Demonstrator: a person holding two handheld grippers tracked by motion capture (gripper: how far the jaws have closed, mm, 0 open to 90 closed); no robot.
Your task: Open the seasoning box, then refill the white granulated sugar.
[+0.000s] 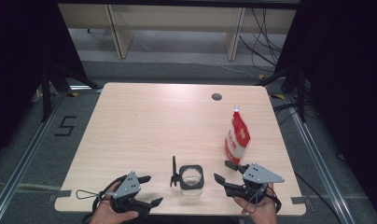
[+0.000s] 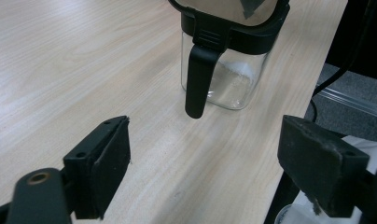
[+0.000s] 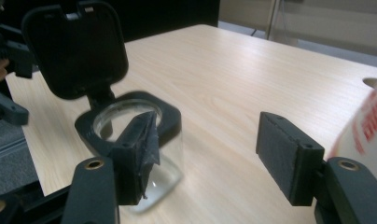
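We see the left hand-held gripper [image 1: 148, 191] and the right hand-held gripper [image 1: 222, 171] at the near edge of the table [image 1: 144, 121], each released with jaws spread and nothing between the flat, matte black pads. The table is a broad slab of pale wood grain with rounded corners. Well behind the right gripper stands a soft red-and-white pouch [image 1: 236, 137] — glossy, tapering to a pinched top. Between the two grippers sits the jar [image 1: 191, 183], touched by neither: a squarish body of clear glass with a black plastic collar. Its hinged lid [image 1: 174, 172] — black, rounded-square — stands flipped upright on the jar's left side.
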